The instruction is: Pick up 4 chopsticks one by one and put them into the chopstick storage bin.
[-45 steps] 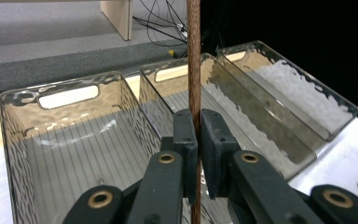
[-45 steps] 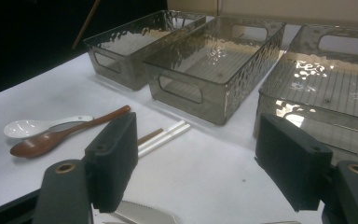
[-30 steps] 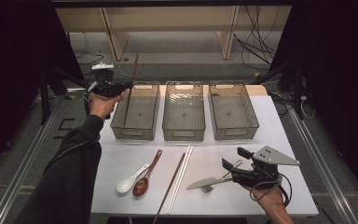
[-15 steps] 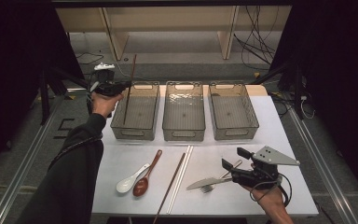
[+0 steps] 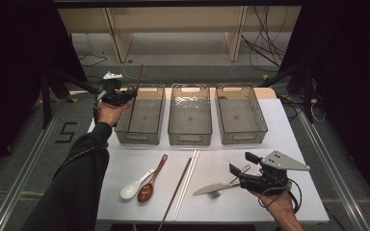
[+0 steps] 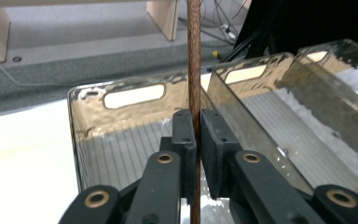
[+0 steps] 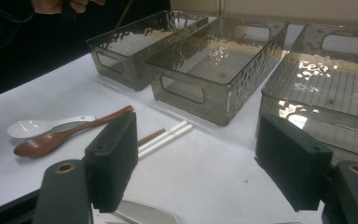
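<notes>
High view: left tongs (image 5: 125, 96) clamp a brown chopstick (image 5: 136, 91) upright over the left bin (image 5: 141, 136); right tongs (image 5: 238, 169) gape above the knife (image 5: 214, 188).

Left gripper view: chopstick (image 6: 194, 70) pinched mid-shaft. A steep release risks it tipping over the bin wall.

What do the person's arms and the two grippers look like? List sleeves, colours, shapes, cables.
The left gripper is black, with a white piece on top. The right gripper is black, topped by a grey three-cornered plate, with a black cable looping from it. The left sleeve is dark. Flat black jaws hang from brass-coloured pivots.
</notes>
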`<action>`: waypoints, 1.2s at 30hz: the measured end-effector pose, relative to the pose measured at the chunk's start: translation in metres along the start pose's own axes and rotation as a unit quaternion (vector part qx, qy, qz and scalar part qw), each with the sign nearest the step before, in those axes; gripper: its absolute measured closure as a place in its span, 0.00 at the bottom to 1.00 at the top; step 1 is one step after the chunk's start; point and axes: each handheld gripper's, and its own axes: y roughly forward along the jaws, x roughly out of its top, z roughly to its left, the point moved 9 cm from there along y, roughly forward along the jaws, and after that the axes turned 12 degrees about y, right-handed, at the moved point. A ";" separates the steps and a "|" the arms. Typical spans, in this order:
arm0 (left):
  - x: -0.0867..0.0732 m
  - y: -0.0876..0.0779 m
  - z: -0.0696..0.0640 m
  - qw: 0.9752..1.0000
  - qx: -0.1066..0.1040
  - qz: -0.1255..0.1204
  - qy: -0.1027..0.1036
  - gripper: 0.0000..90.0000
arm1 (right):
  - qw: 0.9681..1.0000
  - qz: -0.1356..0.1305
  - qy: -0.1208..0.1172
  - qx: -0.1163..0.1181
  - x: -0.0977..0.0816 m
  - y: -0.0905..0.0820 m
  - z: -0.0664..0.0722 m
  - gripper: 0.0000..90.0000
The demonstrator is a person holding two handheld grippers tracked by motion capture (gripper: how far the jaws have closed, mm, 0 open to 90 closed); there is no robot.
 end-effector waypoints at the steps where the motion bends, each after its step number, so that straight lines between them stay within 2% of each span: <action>1: -0.001 0.000 0.000 1.000 0.000 0.005 -0.001 0.90 | 1.000 0.000 0.000 0.000 0.000 0.000 0.000 0.34; 5: -0.003 -0.001 -0.001 1.000 -0.004 0.017 -0.015 0.77 | 1.000 0.000 0.000 0.000 0.000 0.000 0.000 0.34; 7: -0.001 -0.007 -0.007 0.999 -0.021 0.023 -0.027 0.69 | 1.000 0.001 0.000 0.000 0.000 0.000 0.000 0.34; 9: 0.000 -0.013 -0.017 0.998 -0.040 0.031 -0.027 0.62 | 1.000 0.001 0.000 -0.001 0.000 0.000 0.000 0.34; 12: 0.000 -0.026 -0.032 0.997 -0.056 0.037 -0.028 0.53 | 1.000 0.001 0.001 -0.001 0.000 0.000 0.000 0.34; 18: -0.007 -0.052 -0.065 0.995 -0.083 0.060 -0.011 0.41 | 1.000 0.003 -0.001 -0.002 -0.001 -0.001 0.001 0.34; 22: -0.015 -0.071 -0.090 0.993 -0.100 0.061 0.001 0.36 | 1.000 0.003 0.000 -0.003 -0.001 0.000 0.001 0.34; 28: -0.037 -0.078 -0.116 0.990 -0.109 0.086 0.026 0.31 | 1.000 0.004 -0.003 -0.002 -0.001 0.000 0.003 0.34; 31: -0.044 -0.077 -0.123 0.989 -0.112 0.092 0.031 0.29 | 1.000 0.003 -0.005 -0.002 -0.001 0.000 0.003 0.34; 33: -0.047 -0.079 -0.126 0.989 -0.112 0.088 0.027 0.29 | 1.000 0.003 -0.004 -0.002 -0.001 -0.001 0.003 0.34; 36: -0.050 -0.082 -0.130 0.989 -0.117 0.087 0.029 0.28 | 1.000 0.002 -0.003 -0.002 0.000 -0.001 0.002 0.34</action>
